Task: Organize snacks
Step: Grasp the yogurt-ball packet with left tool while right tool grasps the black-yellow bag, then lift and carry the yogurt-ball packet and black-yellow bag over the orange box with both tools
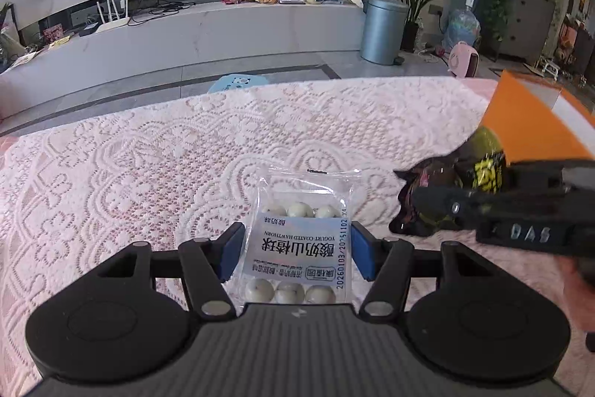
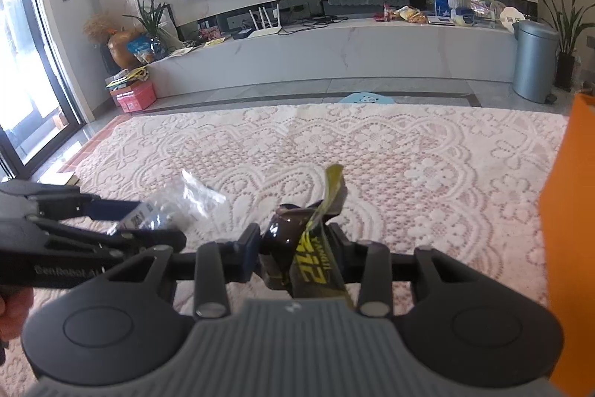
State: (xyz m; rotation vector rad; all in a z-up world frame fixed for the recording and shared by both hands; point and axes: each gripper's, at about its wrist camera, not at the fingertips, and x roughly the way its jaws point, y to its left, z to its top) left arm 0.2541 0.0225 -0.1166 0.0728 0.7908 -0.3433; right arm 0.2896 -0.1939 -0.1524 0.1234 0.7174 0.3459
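Observation:
My left gripper [image 1: 295, 250] is shut on a clear packet of white yogurt-coated hawthorn balls [image 1: 297, 240], its blue pads pressing both sides above the lace tablecloth [image 1: 148, 166]. My right gripper [image 2: 293, 248] is shut on a dark brown and yellow-green snack packet [image 2: 297, 240], held upright. In the left wrist view the right gripper [image 1: 427, 199] and its dark packet [image 1: 438, 188] are at the right. In the right wrist view the left gripper [image 2: 148, 222] and its clear packet [image 2: 174, 207] are at the left.
An orange box [image 1: 528, 121] stands at the table's right edge; it also shows in the right wrist view [image 2: 569, 229]. Beyond the table lie a grey floor, a white TV bench [image 2: 334, 54], a grey bin [image 1: 383, 28] and a blue stool [image 1: 234, 82].

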